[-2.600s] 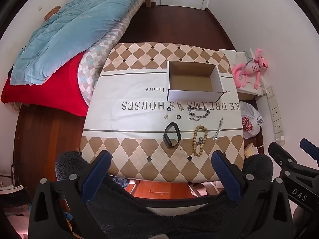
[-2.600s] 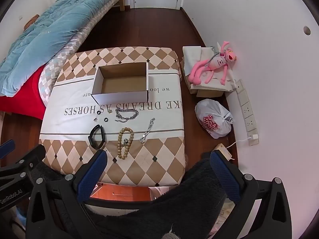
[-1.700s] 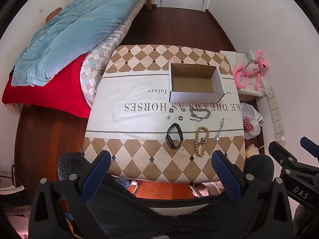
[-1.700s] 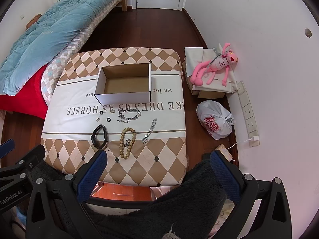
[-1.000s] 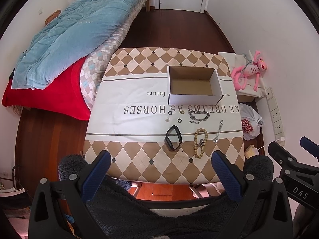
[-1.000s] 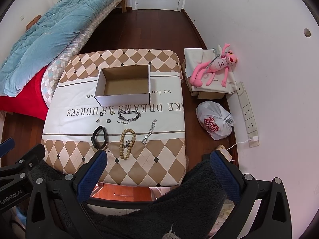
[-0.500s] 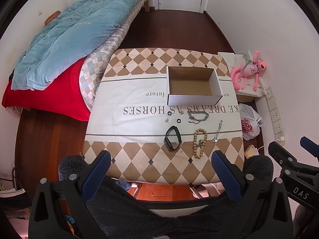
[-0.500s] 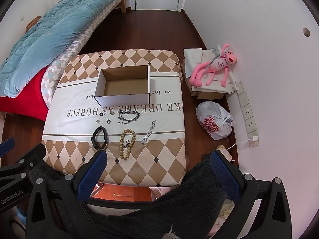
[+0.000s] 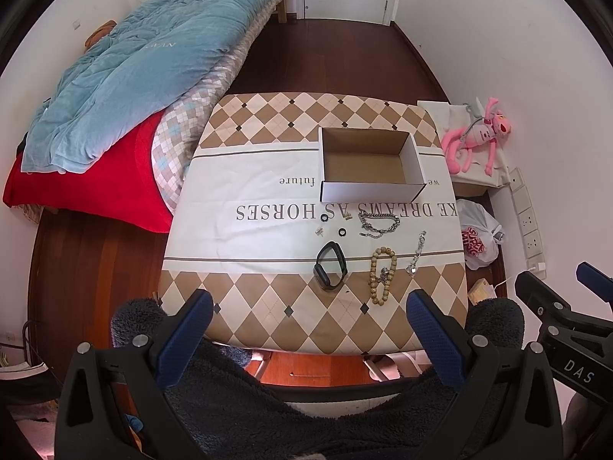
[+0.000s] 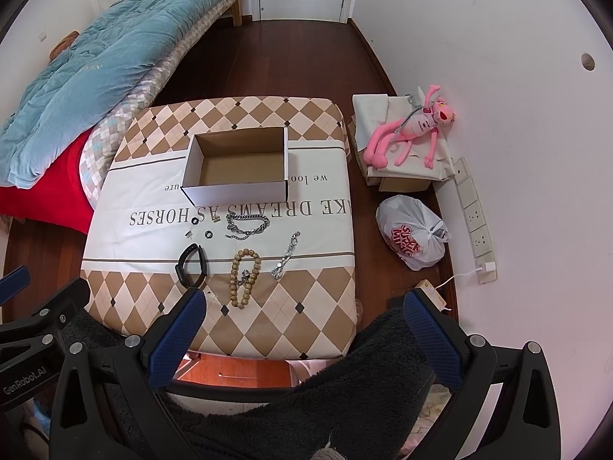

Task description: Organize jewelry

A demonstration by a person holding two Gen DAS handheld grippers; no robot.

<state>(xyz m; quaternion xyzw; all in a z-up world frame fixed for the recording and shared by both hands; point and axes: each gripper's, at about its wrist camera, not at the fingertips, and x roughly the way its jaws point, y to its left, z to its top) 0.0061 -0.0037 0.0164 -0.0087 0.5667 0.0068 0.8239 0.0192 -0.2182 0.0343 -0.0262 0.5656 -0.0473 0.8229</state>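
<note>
Left gripper [image 9: 308,316] wide open, right gripper [image 10: 304,316] wide open, both raised

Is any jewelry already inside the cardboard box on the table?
No, the cardboard box shows only its bare brown floor, and the black band and bead bracelet lie on the tablecloth.

Bright even daylight, soft shadows, sharp focus, strong fisheye bending, dark vignette at corners
</note>
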